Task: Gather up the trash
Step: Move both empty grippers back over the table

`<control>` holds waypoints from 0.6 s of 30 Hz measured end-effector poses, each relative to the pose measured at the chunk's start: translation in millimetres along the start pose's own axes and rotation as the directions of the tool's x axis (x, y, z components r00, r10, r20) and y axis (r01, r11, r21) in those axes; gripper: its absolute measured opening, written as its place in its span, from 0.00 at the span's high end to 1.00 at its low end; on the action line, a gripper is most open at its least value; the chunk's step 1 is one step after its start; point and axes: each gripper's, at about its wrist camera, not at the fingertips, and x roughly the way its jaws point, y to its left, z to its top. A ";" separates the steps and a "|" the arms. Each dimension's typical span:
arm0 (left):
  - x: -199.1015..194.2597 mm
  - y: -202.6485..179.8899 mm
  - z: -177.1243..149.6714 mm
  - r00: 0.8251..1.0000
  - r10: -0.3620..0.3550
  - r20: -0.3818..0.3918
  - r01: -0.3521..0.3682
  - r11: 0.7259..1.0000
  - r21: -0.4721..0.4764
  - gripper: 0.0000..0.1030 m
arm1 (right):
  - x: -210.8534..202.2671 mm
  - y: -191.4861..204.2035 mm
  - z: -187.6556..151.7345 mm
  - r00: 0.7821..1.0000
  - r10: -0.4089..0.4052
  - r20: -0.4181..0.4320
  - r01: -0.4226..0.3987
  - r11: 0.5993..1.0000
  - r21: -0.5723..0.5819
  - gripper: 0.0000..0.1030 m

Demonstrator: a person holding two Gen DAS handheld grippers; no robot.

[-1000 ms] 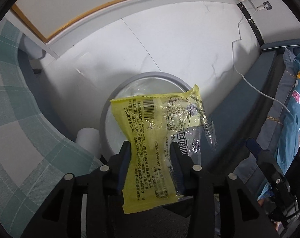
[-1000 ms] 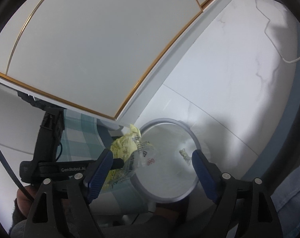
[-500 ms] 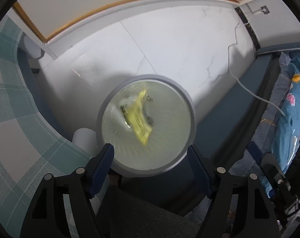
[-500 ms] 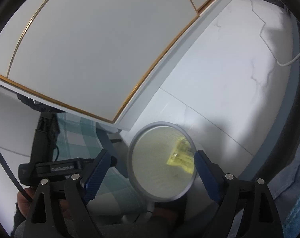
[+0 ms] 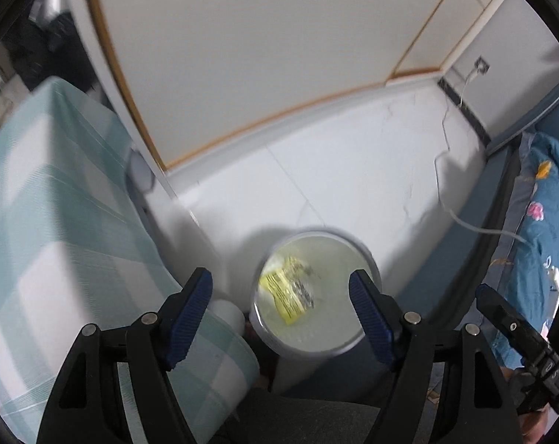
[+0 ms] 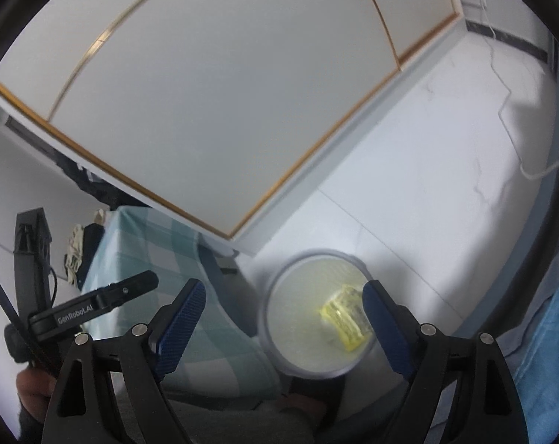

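Observation:
A round grey-rimmed trash bin [image 5: 368, 259] with a clear liner stands on the white floor below me. A yellow snack wrapper [image 5: 285, 290] lies loose inside it, seen in the right wrist view as the wrapper [image 6: 347, 316] in the bin [image 6: 275, 285]. My left gripper [image 5: 281, 312] hangs open well above the bin, nothing between its blue pads. My right gripper [image 6: 283, 327] is also open and empty, above the bin's near side. The left gripper's body [image 6: 94, 307] shows at the left of the right wrist view.
A table with a pale green checked cloth [image 5: 57, 222] stands left of the bin. White cabinet doors with gold trim [image 5: 261, 55] rise behind. A white cable [image 5: 445, 170] trails across the floor to a wall socket. Blue floral bedding [image 5: 545, 222] lies at the right.
My left gripper opened and let go of the yellow wrapper, which dropped into the bin. Both grippers then rose away from the bin, which now looks smaller.

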 end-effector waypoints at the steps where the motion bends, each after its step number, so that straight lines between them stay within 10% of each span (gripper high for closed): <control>1: -11.2 3.3 -1.9 0.999 0.005 0.034 -0.004 1.000 -0.006 0.29 | -5.9 7.2 2.1 1.000 0.004 0.014 -0.004 1.000 -0.017 0.15; 18: -145.8 76.0 -37.1 0.911 0.108 0.397 -0.055 0.988 -0.142 0.29 | -81.1 161.9 -10.3 0.968 0.204 0.145 -0.153 0.942 -0.299 0.10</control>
